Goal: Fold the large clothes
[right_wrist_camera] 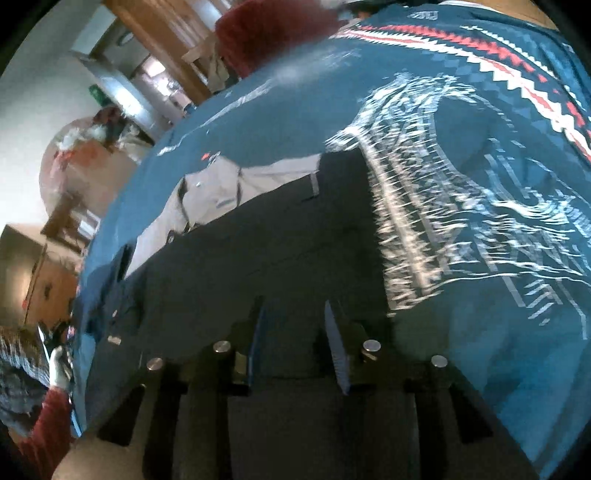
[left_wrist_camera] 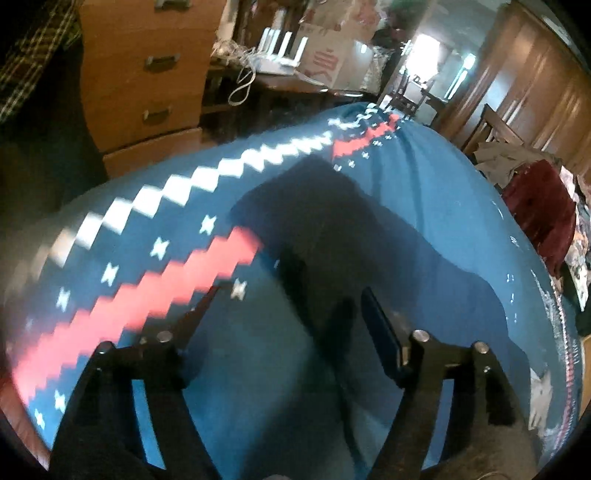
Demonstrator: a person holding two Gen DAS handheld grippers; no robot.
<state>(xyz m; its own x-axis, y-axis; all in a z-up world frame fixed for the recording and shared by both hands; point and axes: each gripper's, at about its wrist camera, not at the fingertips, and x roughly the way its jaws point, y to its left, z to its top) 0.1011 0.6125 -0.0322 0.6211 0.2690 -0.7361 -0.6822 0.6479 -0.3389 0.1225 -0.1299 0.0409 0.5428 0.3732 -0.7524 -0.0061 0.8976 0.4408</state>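
A dark garment lies spread on a blue patterned cover with red and white zigzag bands. My left gripper hangs open just above the garment's near part, its jaws wide apart with nothing between them. In the right wrist view the same dark garment looks like trousers, with a pale lining showing at its far end. My right gripper is low over the dark cloth with its jaws partly apart, and its blue pads straddle fabric. Both views are blurred.
A wooden chest of drawers stands past the cover's far left edge, beside a desk with a white router. A dark red cloth pile lies at the right edge and also shows as a red cloth. Wooden wardrobe doors stand behind.
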